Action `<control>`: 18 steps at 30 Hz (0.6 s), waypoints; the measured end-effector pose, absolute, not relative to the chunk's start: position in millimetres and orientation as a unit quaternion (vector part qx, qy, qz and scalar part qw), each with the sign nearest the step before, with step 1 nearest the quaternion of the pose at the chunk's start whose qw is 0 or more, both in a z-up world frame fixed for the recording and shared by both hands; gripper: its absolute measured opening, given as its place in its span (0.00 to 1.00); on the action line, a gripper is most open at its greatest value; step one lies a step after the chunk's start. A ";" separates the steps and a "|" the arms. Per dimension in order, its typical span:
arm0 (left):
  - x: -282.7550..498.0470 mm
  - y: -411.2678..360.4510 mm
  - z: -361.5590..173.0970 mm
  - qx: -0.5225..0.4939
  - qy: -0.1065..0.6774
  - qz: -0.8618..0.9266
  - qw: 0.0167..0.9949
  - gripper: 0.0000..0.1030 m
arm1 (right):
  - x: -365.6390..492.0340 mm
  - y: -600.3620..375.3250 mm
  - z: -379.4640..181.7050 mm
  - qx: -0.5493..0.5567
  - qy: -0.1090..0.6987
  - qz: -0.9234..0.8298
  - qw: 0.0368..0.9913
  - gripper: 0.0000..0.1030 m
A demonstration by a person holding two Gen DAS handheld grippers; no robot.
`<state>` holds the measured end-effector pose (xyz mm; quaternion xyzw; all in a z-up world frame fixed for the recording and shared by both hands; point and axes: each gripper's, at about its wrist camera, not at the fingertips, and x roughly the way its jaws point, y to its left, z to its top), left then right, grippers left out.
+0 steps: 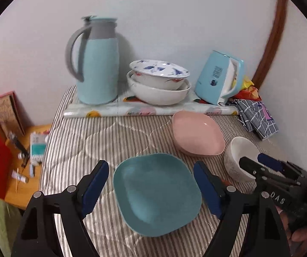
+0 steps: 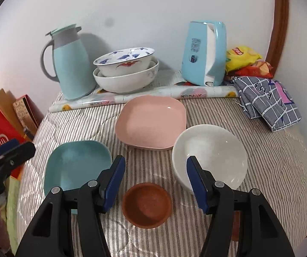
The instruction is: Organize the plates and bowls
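A teal square plate (image 1: 157, 192) lies on the striped cloth, and my left gripper (image 1: 151, 165) hovers open above it without touching it. Behind it sits a pink square plate (image 1: 198, 137) (image 2: 151, 122). To its right stands a white bowl (image 1: 239, 160) (image 2: 210, 154). My right gripper (image 2: 156, 160) is open over a small brown bowl (image 2: 146, 205), with nothing between its pads. The teal plate (image 2: 76, 165) lies to its left. A stack of white patterned bowls (image 2: 125, 70) (image 1: 159, 81) stands at the back. Each gripper shows at the edge of the other's view: the right gripper (image 1: 252, 159) and the left gripper (image 2: 12, 150).
A light blue thermos jug (image 1: 97, 64) and a blue box-shaped holder (image 1: 219, 77) stand at the back wall on a rolled floral sheet (image 2: 144, 98). Snack packets (image 2: 245, 62) and a checked cloth (image 2: 266, 107) lie back right. A low wooden table (image 1: 29, 171) with small items stands on the left.
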<state>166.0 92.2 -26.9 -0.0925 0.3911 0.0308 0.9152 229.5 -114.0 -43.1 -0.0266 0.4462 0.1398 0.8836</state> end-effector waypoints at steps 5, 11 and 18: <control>175.7 83.0 -20.8 -0.087 0.388 0.029 0.917 0.78 | 237.0 -119.7 -37.7 -0.020 0.438 0.139 0.888 0.57; 194.6 81.2 -20.6 -0.106 0.394 0.048 0.912 0.78 | 247.0 -133.9 -27.6 0.004 0.425 0.135 0.895 0.57; 220.5 72.7 -26.9 -0.112 0.408 0.035 0.905 0.78 | 260.0 -148.3 -23.4 0.011 0.407 0.127 0.904 0.57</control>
